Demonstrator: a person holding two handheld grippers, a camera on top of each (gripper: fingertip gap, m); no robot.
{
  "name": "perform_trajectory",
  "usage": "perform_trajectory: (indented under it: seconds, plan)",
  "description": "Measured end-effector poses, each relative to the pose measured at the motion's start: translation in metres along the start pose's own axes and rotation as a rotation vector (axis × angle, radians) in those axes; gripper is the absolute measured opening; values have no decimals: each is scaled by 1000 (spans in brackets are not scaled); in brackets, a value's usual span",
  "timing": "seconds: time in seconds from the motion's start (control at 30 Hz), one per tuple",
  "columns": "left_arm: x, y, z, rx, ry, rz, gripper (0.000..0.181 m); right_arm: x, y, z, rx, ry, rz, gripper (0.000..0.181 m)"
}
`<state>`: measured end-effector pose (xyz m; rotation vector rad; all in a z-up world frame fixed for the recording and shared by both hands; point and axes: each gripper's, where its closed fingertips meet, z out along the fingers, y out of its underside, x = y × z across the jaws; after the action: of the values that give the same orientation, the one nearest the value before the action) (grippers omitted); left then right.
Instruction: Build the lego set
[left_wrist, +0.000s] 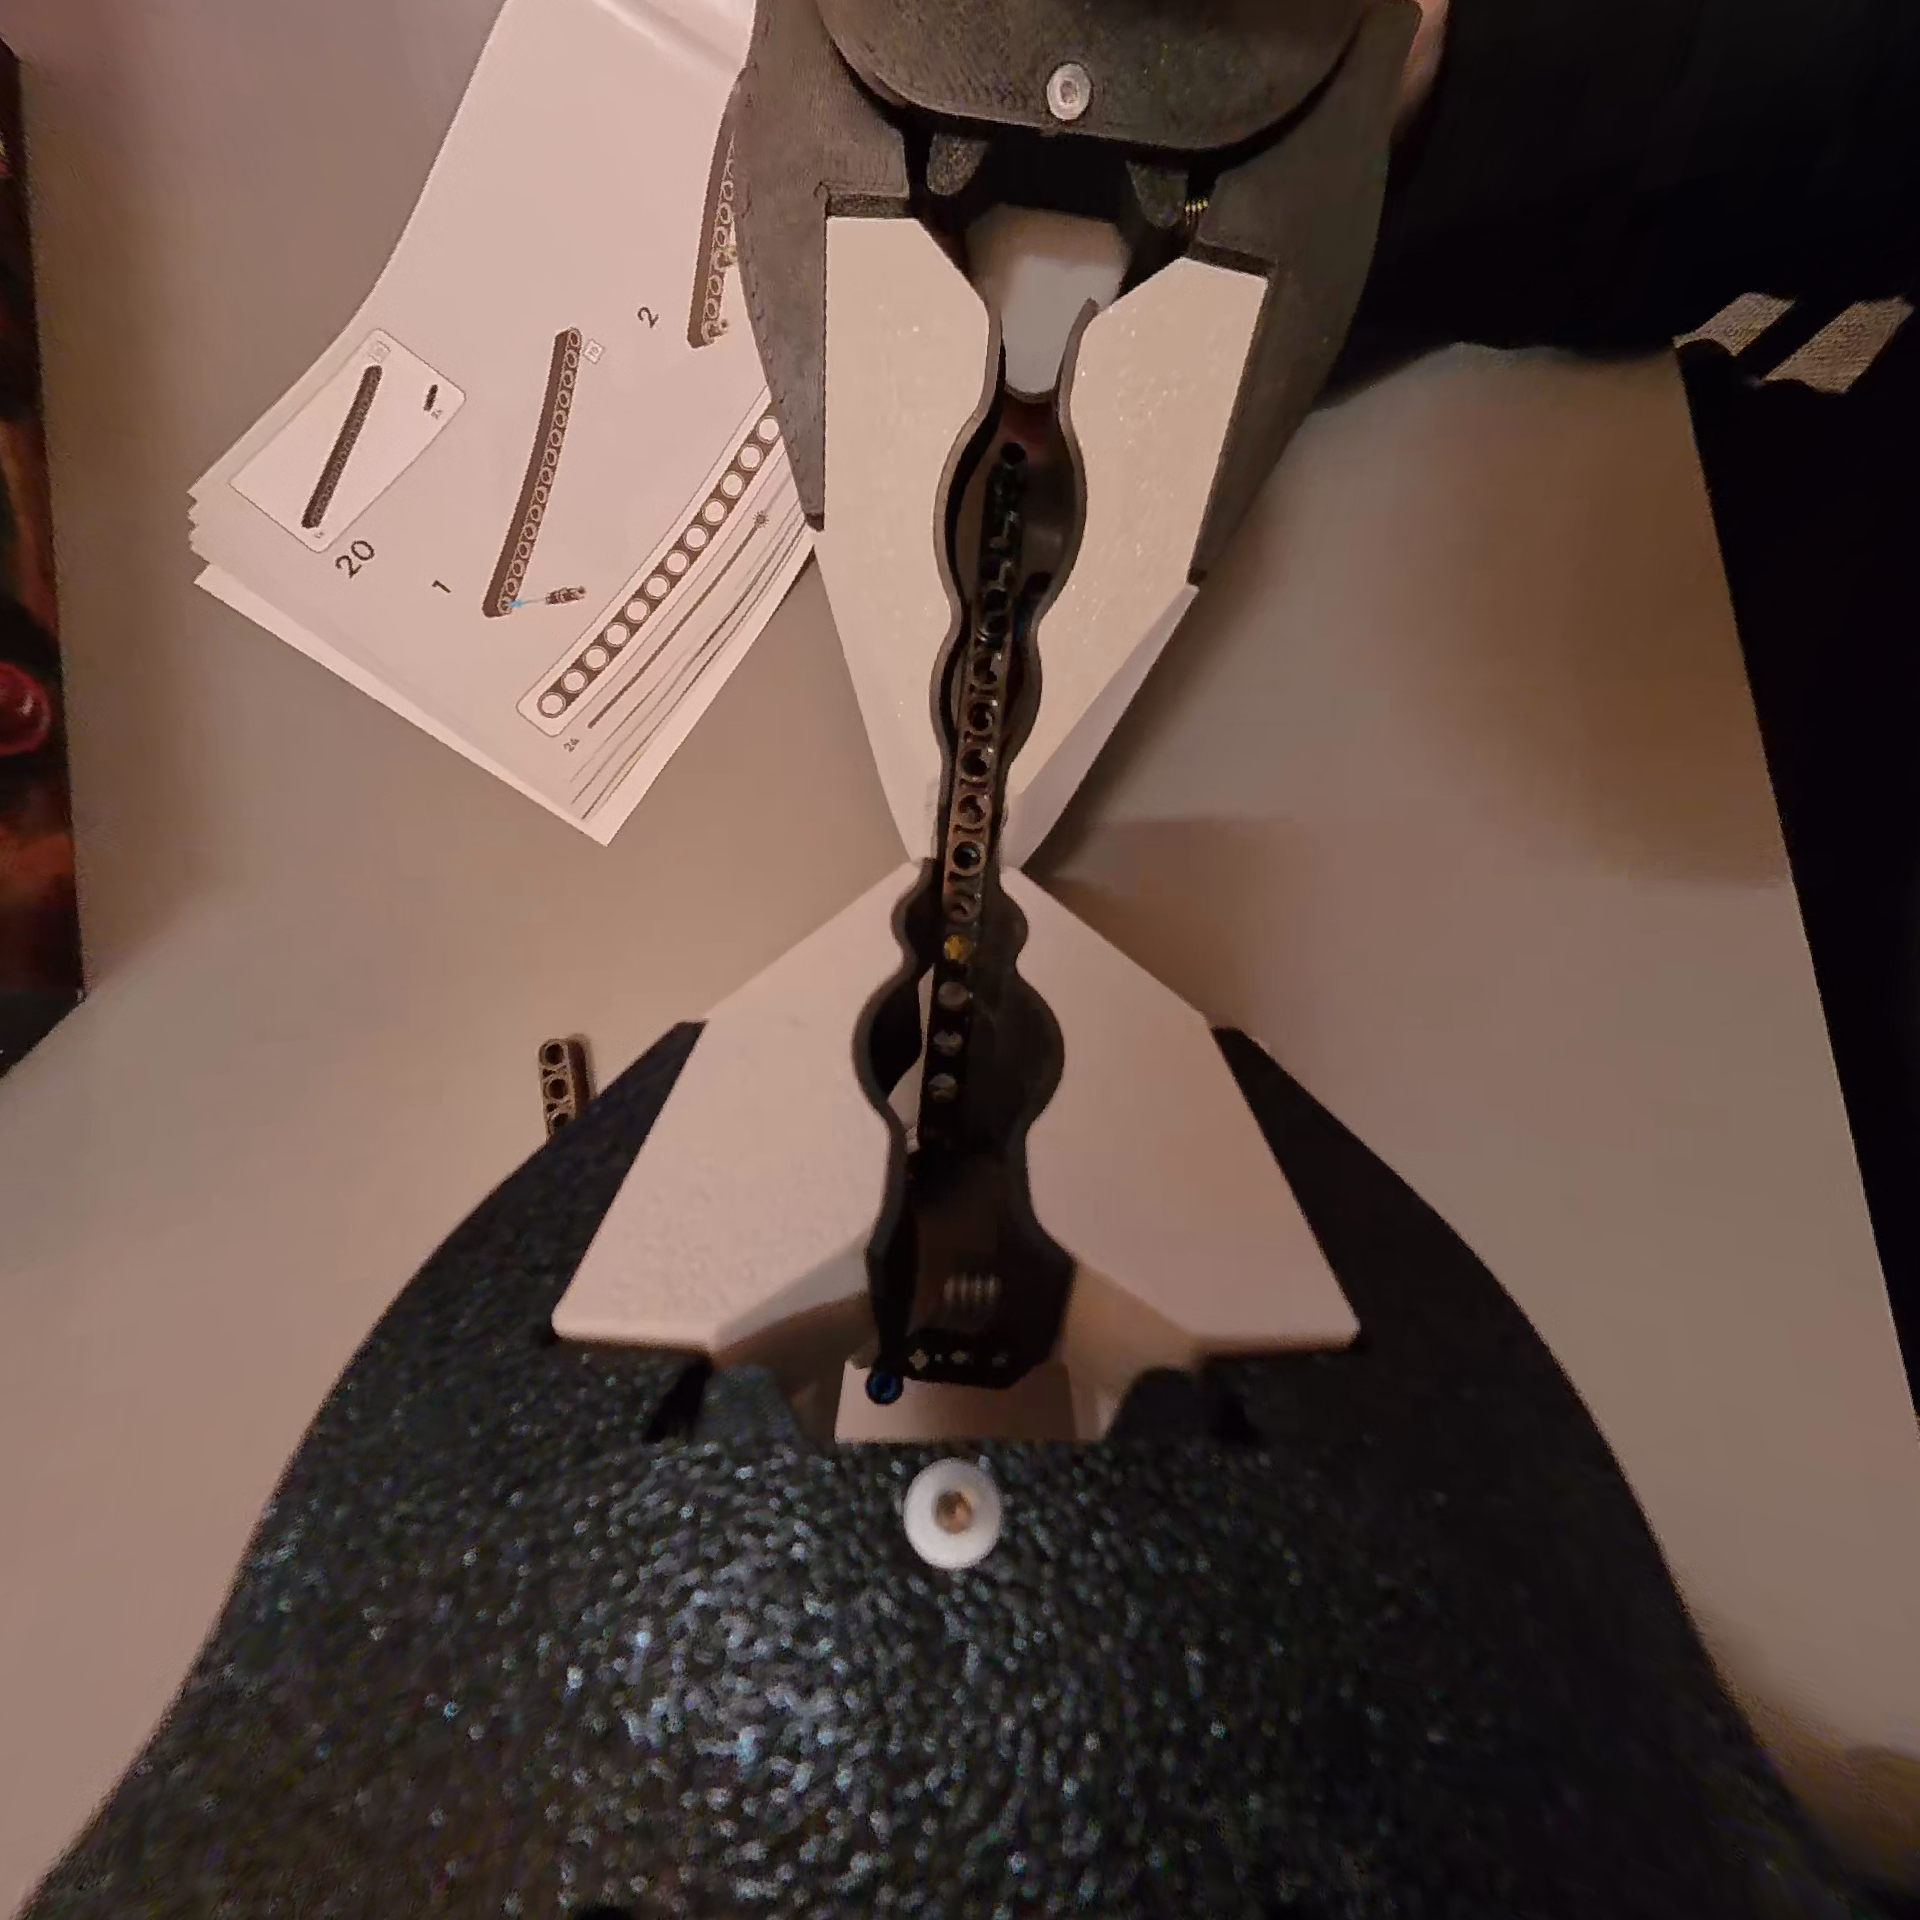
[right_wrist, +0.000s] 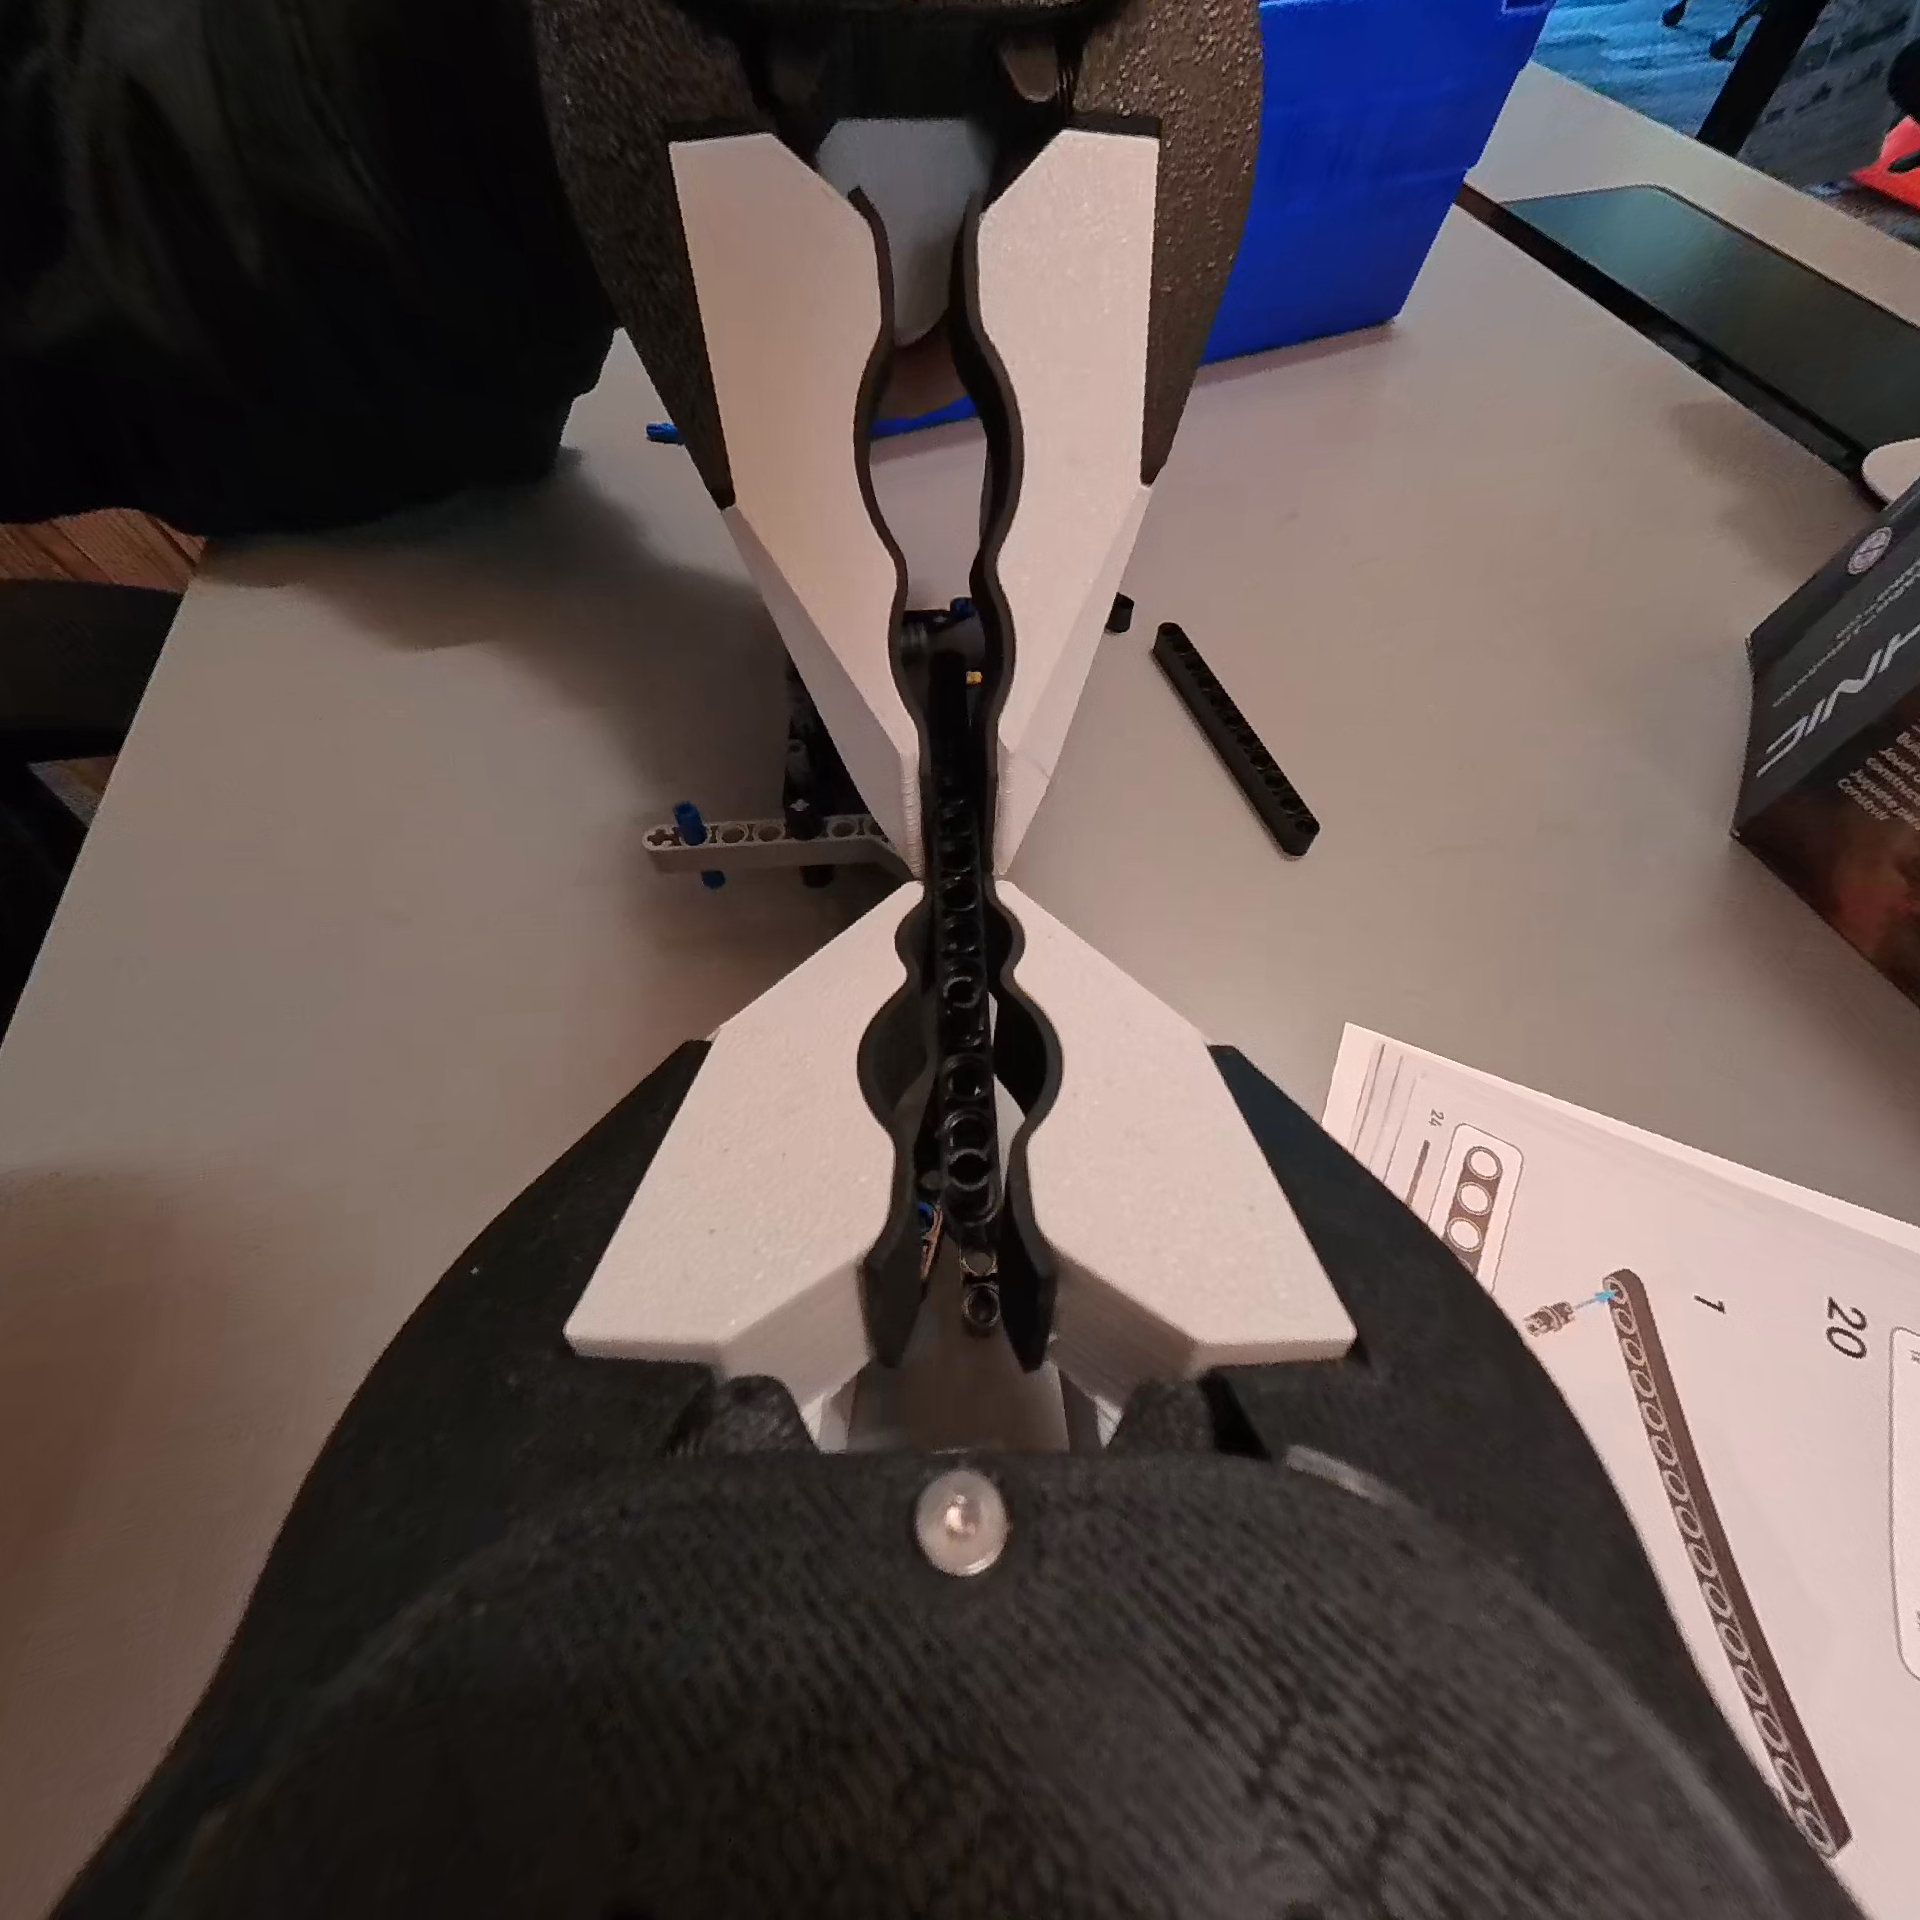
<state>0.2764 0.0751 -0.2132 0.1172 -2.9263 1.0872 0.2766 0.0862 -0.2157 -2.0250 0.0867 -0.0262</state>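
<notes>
A long black beam with holes (left_wrist: 971, 769) runs lengthwise between my two grippers, which meet tip to tip above the table. My left gripper (left_wrist: 961, 883) is shut on one half of it, and a blue pin (left_wrist: 883, 1382) shows at the beam's end deep between its jaws. My right gripper (left_wrist: 971, 826) faces it from the far side, shut on the other half. In the right wrist view the beam (right_wrist: 961, 997) lies in my right gripper (right_wrist: 956, 904), with the left gripper (right_wrist: 956, 831) opposite. A second thin black piece seems to lie alongside the beam.
The open instruction booklet (left_wrist: 520, 499) lies on the grey table (right_wrist: 416, 727), also at the right (right_wrist: 1662, 1351). A spare black beam (right_wrist: 1236, 738), a grey beam with blue pins (right_wrist: 748, 831), a small beam (left_wrist: 561, 1081), a blue bin (right_wrist: 1351, 177) and a dark box (right_wrist: 1839, 707) stand around. Left and right tips are no more than a few centimetres apart.
</notes>
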Motion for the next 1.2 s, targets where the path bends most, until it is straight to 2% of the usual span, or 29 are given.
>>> perform_trajectory:
  seconds: [0.2,0.33,0.43,0.77,1.07,1.2]
  plan:
    - [0,-1,-1,-3,2,-7,6,0,0,0,2,2,0,4]
    - [-4,-5,-11,18,-24,-5,16,0,0,0,3,1,-4,4]
    - [-2,-10,-17,52,-20,5,13,0,0,0,3,0,0,4]
    - [0,-7,-5,-5,-51,60,5,0,0,0,0,-9,12,4]
    - [-2,-5,-4,29,2,6,6,2,2,1,-13,-13,31,4]
    - [-2,-5,-4,-70,-108,122,5,1,2,1,-13,-17,27,4]
